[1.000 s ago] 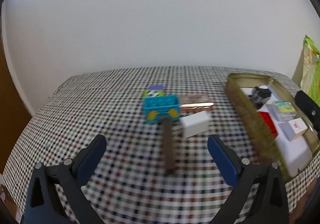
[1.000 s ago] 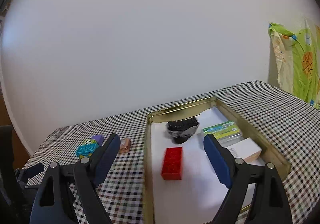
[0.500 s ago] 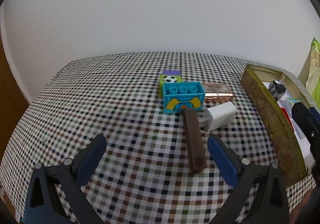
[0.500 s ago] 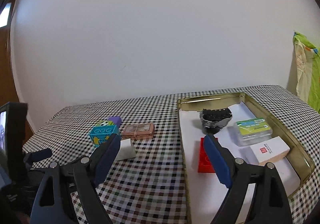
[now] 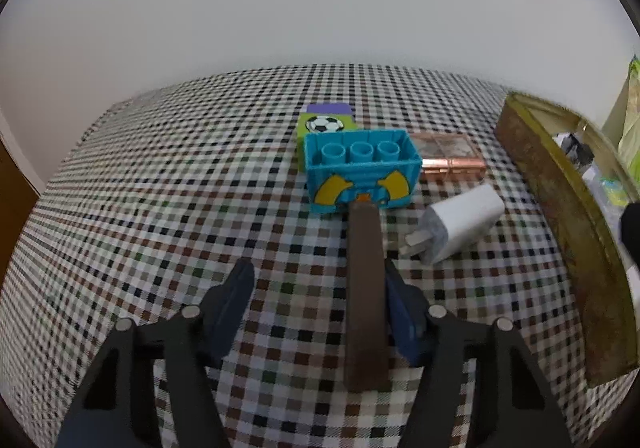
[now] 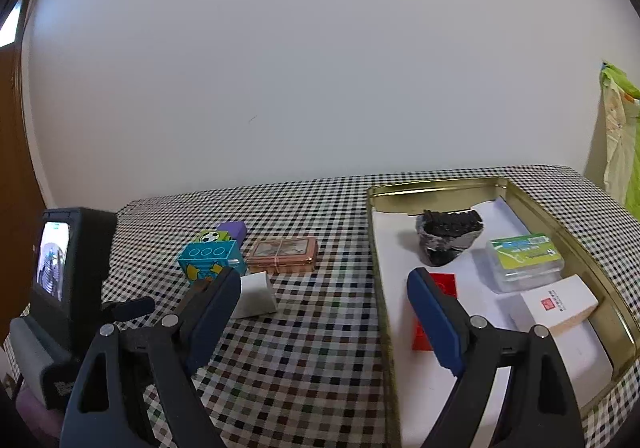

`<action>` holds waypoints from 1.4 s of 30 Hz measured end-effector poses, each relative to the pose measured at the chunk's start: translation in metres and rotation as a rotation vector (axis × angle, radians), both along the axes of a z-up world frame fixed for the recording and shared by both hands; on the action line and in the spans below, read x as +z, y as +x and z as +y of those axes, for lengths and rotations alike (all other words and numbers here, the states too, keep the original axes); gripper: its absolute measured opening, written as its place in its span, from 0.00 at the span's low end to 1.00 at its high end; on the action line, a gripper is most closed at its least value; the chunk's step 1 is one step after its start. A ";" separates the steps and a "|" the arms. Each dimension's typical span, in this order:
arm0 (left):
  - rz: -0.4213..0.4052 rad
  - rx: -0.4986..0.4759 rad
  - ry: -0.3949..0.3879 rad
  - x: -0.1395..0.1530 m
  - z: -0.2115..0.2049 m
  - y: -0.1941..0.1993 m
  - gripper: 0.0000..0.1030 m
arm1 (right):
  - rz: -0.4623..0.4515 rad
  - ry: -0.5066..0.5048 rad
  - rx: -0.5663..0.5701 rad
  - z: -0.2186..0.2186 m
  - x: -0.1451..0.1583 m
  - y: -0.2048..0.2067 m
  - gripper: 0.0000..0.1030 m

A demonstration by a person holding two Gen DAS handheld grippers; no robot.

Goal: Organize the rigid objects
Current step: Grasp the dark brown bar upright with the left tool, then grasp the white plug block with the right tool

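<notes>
In the left wrist view my left gripper (image 5: 316, 288) straddles a long brown bar (image 5: 365, 288) on the checked cloth; the bar lies against the right finger with a gap to the left finger, so it is open. Past the bar stand a teal toy brick (image 5: 360, 171), a green football block (image 5: 325, 124), a copper case (image 5: 450, 159) and a white charger (image 5: 460, 224). My right gripper (image 6: 324, 308) is open and empty over the gold tray's left rim (image 6: 380, 288). The tray holds a red brick (image 6: 444, 288), a black rock (image 6: 448, 236), a clear box (image 6: 524, 260) and a white box (image 6: 560, 304).
The tray's near wall (image 5: 560, 228) runs along the right of the left wrist view. The left gripper's camera body (image 6: 68, 280) shows at the left of the right wrist view. A white wall stands behind the table. Green cloth (image 6: 620, 135) hangs at far right.
My left gripper has dropped and moved forward onto the brown bar, and its jaws have narrowed around it. My right gripper has swung left, away from over the tray.
</notes>
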State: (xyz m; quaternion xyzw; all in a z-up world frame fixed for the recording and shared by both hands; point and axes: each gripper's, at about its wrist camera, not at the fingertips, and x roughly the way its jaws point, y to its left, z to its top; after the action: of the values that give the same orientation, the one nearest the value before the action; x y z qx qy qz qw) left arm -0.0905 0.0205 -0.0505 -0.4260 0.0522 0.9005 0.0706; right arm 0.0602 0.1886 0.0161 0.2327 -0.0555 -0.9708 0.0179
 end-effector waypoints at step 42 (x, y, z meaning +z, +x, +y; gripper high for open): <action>-0.009 0.148 0.189 0.002 -0.050 -0.006 0.14 | -0.385 0.056 0.185 -0.075 -0.050 -0.107 0.53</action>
State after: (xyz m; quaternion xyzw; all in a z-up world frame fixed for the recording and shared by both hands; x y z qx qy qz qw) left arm -0.0960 -0.0294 -0.0482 -0.4243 -0.0649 0.9021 0.0441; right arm -0.0464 0.1131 -0.0335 0.4182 -0.0094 -0.9039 0.0898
